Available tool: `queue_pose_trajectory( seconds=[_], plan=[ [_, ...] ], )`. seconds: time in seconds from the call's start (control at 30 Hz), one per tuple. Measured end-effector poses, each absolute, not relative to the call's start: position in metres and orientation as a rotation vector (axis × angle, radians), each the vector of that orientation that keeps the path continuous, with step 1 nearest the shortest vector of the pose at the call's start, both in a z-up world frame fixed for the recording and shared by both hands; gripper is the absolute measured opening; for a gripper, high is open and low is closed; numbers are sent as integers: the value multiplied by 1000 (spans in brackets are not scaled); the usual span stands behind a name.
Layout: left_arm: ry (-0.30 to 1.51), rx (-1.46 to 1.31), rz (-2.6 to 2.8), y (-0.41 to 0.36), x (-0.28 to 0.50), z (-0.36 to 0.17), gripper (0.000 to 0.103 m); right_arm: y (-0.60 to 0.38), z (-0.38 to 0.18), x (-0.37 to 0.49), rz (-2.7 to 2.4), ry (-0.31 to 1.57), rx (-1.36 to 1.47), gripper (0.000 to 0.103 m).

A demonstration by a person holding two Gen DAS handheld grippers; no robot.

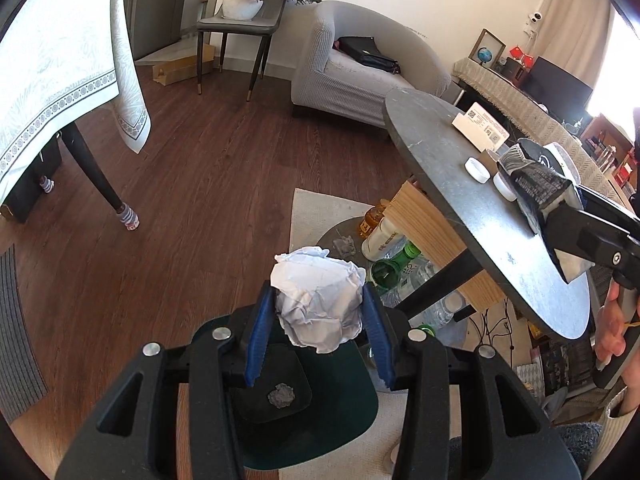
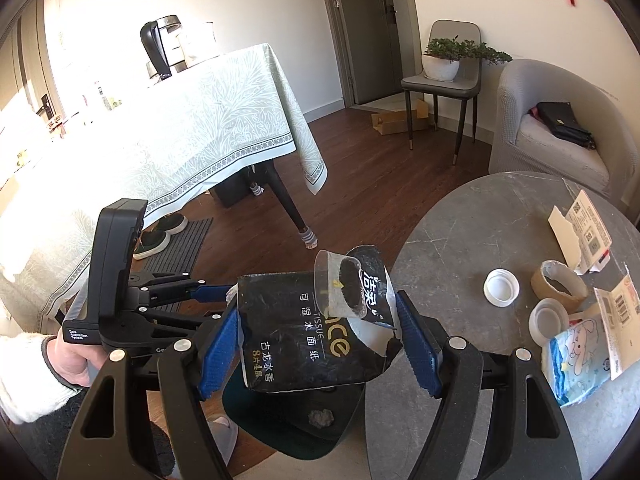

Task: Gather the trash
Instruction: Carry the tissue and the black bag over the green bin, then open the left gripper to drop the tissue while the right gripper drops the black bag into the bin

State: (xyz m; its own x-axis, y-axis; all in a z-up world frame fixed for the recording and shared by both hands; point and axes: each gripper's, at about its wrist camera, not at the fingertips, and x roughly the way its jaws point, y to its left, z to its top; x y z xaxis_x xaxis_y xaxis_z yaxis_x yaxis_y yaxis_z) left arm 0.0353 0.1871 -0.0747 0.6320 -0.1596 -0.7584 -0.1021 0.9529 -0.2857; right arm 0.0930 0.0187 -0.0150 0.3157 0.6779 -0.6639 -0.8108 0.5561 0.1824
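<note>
The left gripper pinches a crumpled paper ball above the dark green bin; at 3 o'clock, the right gripper clamps a black tissue packet.

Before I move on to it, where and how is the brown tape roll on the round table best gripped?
Grip the tape roll across its ring wall, one claw finger in the hole and one outside. Come from above: it lies flat with the hole facing up on the round table. Take the side facing the white cap; papers crowd the far side.
</note>
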Motion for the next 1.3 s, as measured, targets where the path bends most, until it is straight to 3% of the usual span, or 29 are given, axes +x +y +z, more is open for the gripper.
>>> queue_pose_trajectory(
  seconds=[0.8,0.93,1.07,1.3],
  plan=[
    [1119,-340,-59,191,19,-147,47,78,-36,86,1062,832,-256,74],
    [1161,-314,-67,189,17,-157,49,83,-38,86,1066,836,-262,74],
    [1164,-273,-45,189,14,-158,60,87,-41,85,1066,844,-267,74],
    [1135,-289,-32,207,8,-152,58,95,-47,83,1073,855,-287,74]
  ],
)
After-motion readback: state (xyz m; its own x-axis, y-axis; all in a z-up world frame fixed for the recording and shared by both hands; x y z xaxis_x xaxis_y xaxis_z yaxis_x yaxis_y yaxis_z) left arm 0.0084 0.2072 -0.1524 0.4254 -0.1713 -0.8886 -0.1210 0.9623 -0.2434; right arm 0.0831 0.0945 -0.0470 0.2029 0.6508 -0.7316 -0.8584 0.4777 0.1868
